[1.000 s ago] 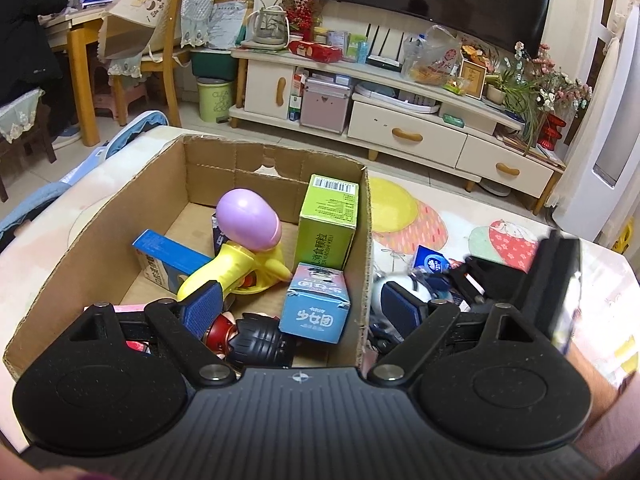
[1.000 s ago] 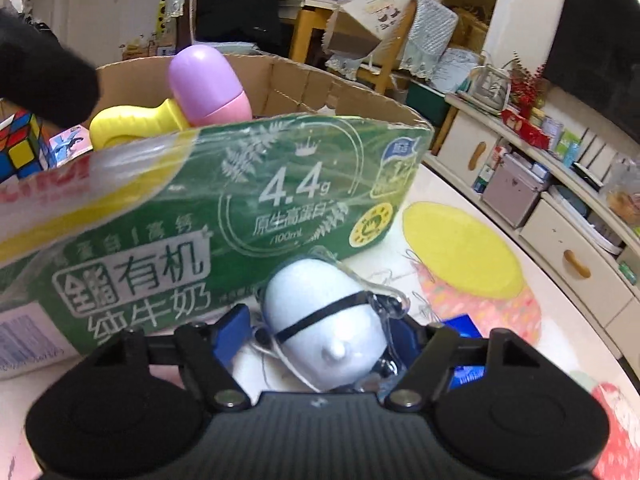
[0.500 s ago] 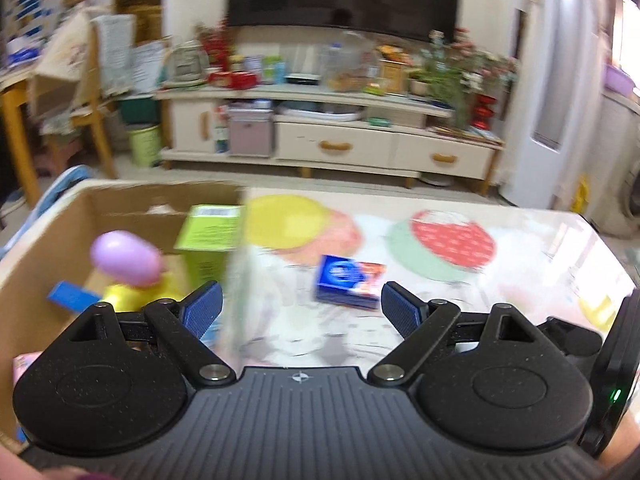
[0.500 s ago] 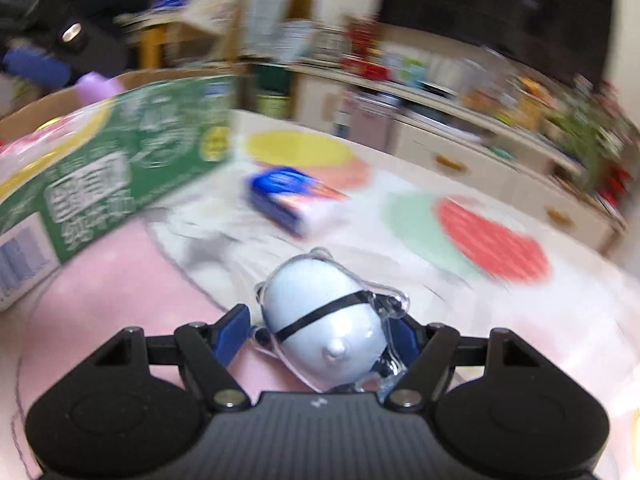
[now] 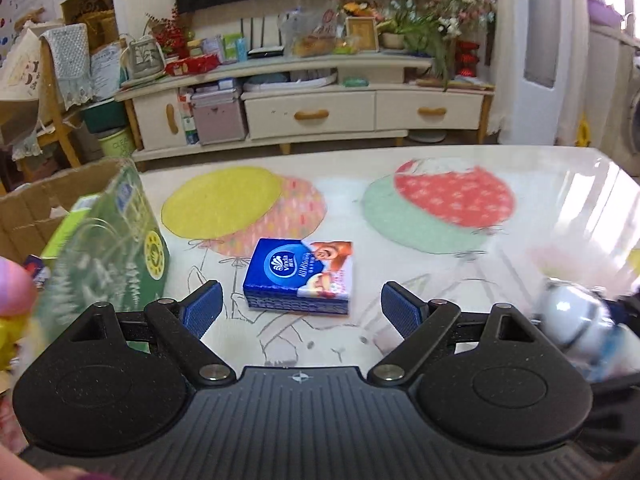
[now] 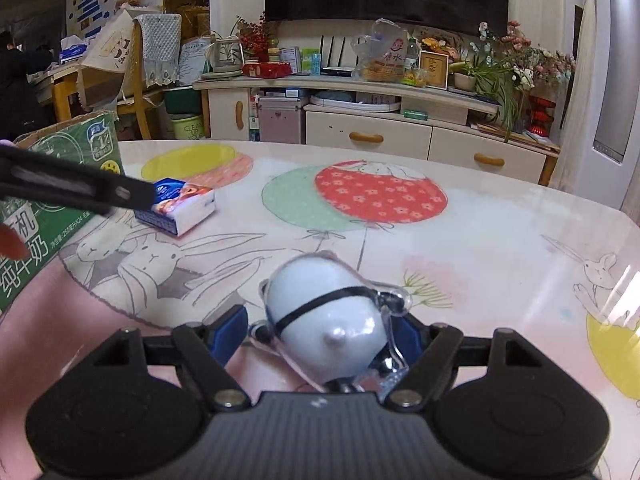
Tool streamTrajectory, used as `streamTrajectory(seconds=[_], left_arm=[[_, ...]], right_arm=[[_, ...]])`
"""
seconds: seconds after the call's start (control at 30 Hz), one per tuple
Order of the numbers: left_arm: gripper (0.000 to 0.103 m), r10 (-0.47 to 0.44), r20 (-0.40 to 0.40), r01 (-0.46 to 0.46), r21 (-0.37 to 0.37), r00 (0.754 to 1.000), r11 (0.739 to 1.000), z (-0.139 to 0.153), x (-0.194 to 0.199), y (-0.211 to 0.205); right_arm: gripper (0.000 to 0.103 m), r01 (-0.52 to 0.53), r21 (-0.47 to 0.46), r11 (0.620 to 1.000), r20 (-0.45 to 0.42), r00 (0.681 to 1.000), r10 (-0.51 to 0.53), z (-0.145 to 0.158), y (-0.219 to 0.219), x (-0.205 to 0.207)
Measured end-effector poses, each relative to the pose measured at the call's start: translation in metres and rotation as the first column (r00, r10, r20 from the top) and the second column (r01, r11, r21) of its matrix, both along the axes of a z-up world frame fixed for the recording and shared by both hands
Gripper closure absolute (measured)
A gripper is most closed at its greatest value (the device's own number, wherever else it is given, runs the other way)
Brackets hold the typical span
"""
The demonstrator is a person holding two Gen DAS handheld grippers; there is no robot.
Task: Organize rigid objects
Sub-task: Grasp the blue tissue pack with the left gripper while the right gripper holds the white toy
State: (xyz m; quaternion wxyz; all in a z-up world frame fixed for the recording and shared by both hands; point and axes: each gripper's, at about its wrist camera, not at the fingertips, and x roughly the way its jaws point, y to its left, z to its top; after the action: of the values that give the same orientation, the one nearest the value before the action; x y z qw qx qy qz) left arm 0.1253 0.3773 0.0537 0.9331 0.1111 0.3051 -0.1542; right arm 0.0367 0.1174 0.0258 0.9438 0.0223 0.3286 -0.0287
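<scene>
A blue tissue pack (image 5: 300, 276) lies flat on the balloon-print table, just ahead of my left gripper (image 5: 302, 310), which is open and empty, its blue pads on either side of the pack without touching it. In the right wrist view the pack (image 6: 180, 208) sits at the left, partly behind a black bar of the left gripper (image 6: 80, 188). My right gripper (image 6: 320, 332) is low over the table and its jaws are opening. A white egg-shaped toy (image 6: 324, 320) in clear plastic sits tilted between them, with a gap at the left pad (image 6: 230, 328). The toy (image 5: 572, 320) shows blurred at the right.
A green-printed cardboard box (image 5: 108, 248) stands at the table's left with a purple and yellow toy (image 5: 12, 292) inside; its wall (image 6: 60, 168) also shows in the right wrist view. The table edge (image 5: 400, 148) runs across the far side, with a TV cabinet (image 6: 380, 136) beyond it.
My left gripper swung right from above the box and came down over the tissue pack. My right gripper carried the white toy away from the box; the toy now sits tilted, loose at the left pad.
</scene>
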Motion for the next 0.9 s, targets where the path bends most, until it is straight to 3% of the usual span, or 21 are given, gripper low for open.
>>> streamTrajectory(seconds=[0.17,0.47,0.57,0.67,0.77,0.9], left_arm=[[0.000,-0.015,0.012,0.015,0.012,1.000,1.000,-0.014,0.021,-0.010],[0.000,0.040,-0.028,-0.040,0.003,0.999,0.999,-0.034,0.051,-0.008],[0.009,0.045,-0.038,-0.046,-0.018,0.998,0.999,-0.034,0.051,-0.007],[0.012,0.050,-0.043,-0.051,-0.024,0.998,0.998,-0.033,0.048,-0.003],[0.012,0.063,-0.039,-0.064,-0.028,0.997,0.998,-0.034,0.043,-0.002],[0.013,0.077,-0.036,-0.078,-0.024,0.996,0.997,-0.031,0.031,-0.002]], right_arm=[[0.023,0.002,0.012,1.000,-0.023,1.000,-0.002,-0.004,-0.008,0.004],[0.019,0.007,0.038,0.999,-0.007,1.000,-0.007,-0.001,-0.014,0.008],[0.019,0.015,0.041,0.999,0.004,1.000,-0.016,0.000,-0.014,0.007],[0.021,0.020,0.054,0.998,0.004,1.000,-0.020,0.000,-0.016,0.007],[0.031,0.017,0.046,0.999,0.002,1.000,-0.018,-0.001,-0.014,0.006],[0.031,0.015,0.036,0.999,0.012,1.000,-0.016,-0.001,-0.014,0.005]])
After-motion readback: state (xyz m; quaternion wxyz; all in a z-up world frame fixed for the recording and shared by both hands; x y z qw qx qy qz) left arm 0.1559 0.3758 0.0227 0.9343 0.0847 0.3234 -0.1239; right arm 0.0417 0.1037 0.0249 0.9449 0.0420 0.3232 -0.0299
